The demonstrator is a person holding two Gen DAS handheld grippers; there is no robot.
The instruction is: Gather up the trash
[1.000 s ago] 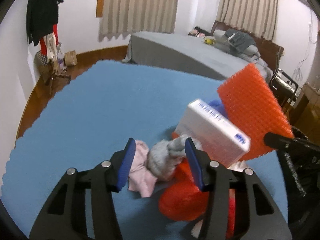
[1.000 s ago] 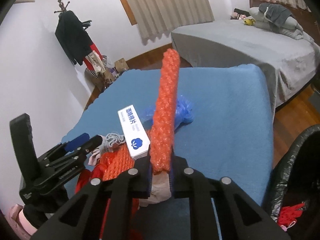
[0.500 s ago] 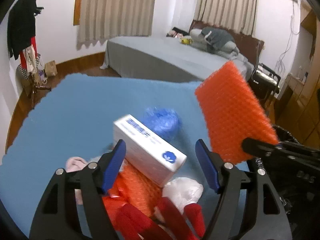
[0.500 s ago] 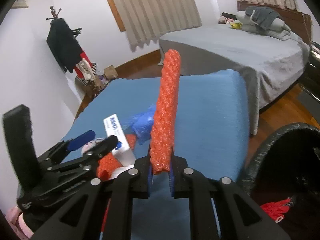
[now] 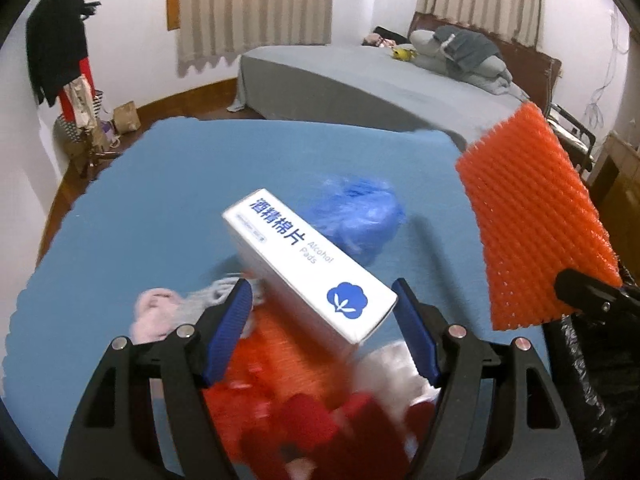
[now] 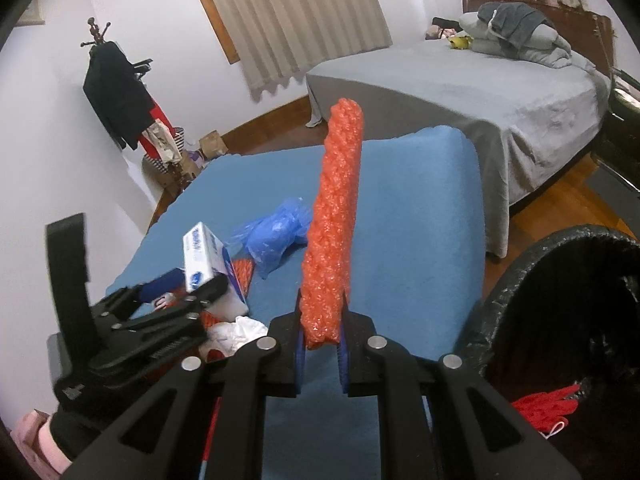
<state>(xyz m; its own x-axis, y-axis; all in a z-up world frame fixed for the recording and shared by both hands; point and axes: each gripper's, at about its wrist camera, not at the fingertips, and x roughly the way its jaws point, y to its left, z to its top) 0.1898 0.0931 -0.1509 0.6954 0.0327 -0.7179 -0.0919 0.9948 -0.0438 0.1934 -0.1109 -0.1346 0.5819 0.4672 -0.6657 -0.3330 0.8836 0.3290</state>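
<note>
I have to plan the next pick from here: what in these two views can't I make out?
- Red pile under the left gripper: blurred in the left wrist view, items unclear.
- White box: partly hidden by the left gripper in the right wrist view.
- Trash bin: cut off by the frame edge, its contents mostly dark.

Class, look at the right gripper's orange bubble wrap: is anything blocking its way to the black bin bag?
Nothing visible blocks it. The orange bubble wrap is held upright in the right gripper, and the black bin bag gapes open beside it.
</note>
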